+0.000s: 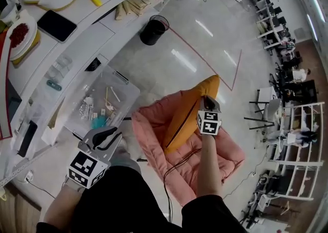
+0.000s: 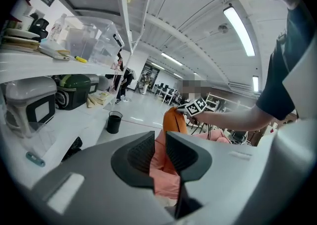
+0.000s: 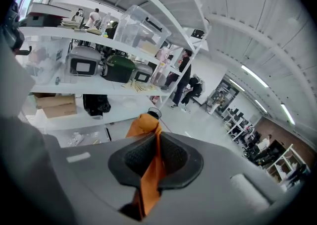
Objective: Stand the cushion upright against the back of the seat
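The orange cushion (image 1: 189,114) is showing smooth cloth; the pink seat (image 1: 152,130) is looking softer, maybe quilted fabric. The floor (image 1: 190,65) is shining glossy. The right gripper (image 3: 156,140) is appearing as matt grey plastic.

The glossy pale grey floor (image 1: 225,26) spreads wide here, a thin red tape line (image 1: 205,62) cuts across it, and a round black waste bin (image 1: 154,30) stands just beside the long white shelving unit (image 3: 124,45), whose boards carry a clear plastic storage box (image 3: 141,28) and a dark green case (image 3: 118,68). Overhead, long white strip lights (image 2: 240,23) glow along the white ceiling. Far off, rows of white office desks with black chairs (image 1: 274,19) line the room, with a white wire rack (image 1: 302,139) nearer in.
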{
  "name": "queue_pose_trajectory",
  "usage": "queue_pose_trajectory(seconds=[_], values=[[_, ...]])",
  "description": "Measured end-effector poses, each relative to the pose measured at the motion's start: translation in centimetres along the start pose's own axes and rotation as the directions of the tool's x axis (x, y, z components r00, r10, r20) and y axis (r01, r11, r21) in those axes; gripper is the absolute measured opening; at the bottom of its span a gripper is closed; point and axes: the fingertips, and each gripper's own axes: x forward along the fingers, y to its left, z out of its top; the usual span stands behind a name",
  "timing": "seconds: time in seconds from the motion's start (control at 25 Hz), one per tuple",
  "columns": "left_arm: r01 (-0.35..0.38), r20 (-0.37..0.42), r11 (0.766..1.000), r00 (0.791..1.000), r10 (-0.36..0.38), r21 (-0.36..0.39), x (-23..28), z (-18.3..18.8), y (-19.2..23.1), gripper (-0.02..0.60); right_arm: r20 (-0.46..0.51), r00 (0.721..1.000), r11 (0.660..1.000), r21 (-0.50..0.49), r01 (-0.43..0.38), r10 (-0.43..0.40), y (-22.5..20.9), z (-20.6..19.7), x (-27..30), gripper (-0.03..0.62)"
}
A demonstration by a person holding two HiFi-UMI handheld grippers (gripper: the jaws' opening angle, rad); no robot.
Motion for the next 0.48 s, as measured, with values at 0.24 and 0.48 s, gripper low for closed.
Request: queue_pose_trajectory(seconds=[0.24,0.48], values=[[0.052,-0.017,0.998,0.999,-0.052,0.029,0.1,0.0,-0.8,0.084,0.072,0.989,0.978,0.171,0.116,-0.13,-4.0,1.7,-3.2,0.025],[0.121,-0.033,0.991,0.992,-0.119,0.061,1.3,0.3,-3.1,0.078,0.056,0.986,0.973,0.183,0.142,-0.154,-5.2,-0.2,-6.3,0.023]])
